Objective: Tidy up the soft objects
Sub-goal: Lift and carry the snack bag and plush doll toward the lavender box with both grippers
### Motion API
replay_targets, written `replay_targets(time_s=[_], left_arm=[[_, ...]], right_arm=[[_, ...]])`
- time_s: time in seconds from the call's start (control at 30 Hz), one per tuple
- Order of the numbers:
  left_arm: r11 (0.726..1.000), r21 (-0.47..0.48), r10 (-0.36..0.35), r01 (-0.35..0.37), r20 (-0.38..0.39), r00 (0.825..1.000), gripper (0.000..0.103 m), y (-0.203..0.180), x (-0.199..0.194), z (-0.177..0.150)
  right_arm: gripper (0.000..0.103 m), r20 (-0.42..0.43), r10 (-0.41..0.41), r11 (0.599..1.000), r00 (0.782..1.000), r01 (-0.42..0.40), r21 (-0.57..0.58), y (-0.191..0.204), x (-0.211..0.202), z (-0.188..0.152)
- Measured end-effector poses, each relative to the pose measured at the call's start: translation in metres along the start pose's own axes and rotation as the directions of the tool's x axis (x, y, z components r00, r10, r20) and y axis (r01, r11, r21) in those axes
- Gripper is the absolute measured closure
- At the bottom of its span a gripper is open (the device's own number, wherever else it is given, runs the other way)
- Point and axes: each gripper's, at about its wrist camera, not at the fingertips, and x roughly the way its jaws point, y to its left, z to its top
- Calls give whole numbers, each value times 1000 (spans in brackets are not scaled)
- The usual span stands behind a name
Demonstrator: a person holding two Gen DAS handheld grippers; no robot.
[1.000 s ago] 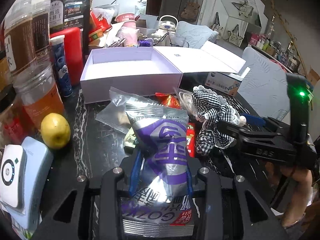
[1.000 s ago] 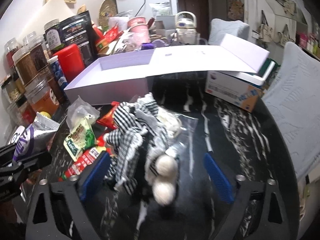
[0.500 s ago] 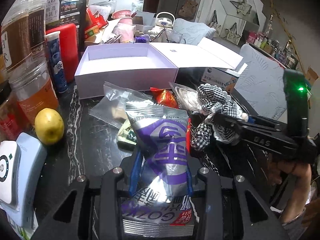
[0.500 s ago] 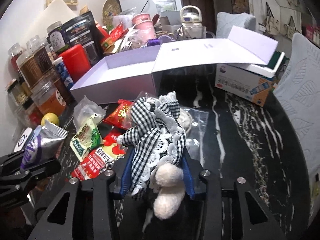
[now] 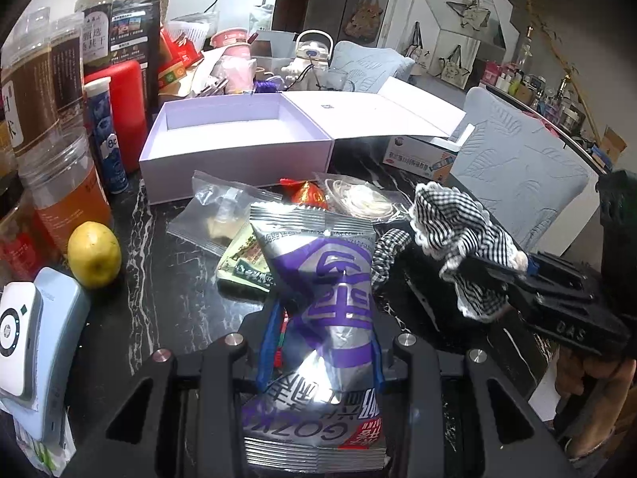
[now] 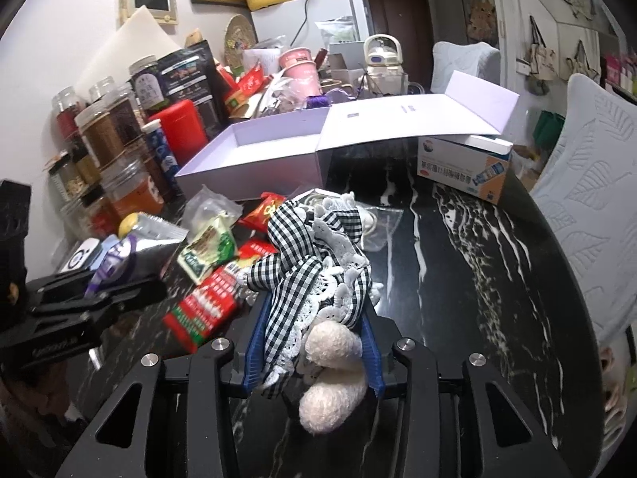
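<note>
Gripping: left gripper [image 5: 318,342] clamped on silver-purple snack bag [image 5: 326,279], near centre | right gripper [image 6: 314,342] just closed, grasping checkered lace cloth [image 6: 310,263] | lavender box [image 5: 239,147] far, lid open

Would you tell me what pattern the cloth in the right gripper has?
Black-and-white gingham cloth with white lace trim, shown best in the right wrist view.

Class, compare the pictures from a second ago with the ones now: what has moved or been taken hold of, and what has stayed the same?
The right gripper has just been closing and now clamps the checked fabric bundle, which a second ago lay loose between its open fingers; the bundle is now lifted off the table. Unchanged: the left gripper stays shut on the silver snack bag, and the white box is open and empty.
</note>
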Motion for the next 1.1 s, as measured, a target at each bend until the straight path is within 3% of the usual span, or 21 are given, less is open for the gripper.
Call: replay_targets(time_s=[0.47,1.1], left_arm=[[999,53,-13,8,81,997,67,-14,-21,25],[996,72,36,-56,255,966,67,-5,-44,114]], right_arm=[[63,54,24,999,998,-25,20,9,-28,0],[63,188,78,994,979,-61,-95,23,-47,99]])
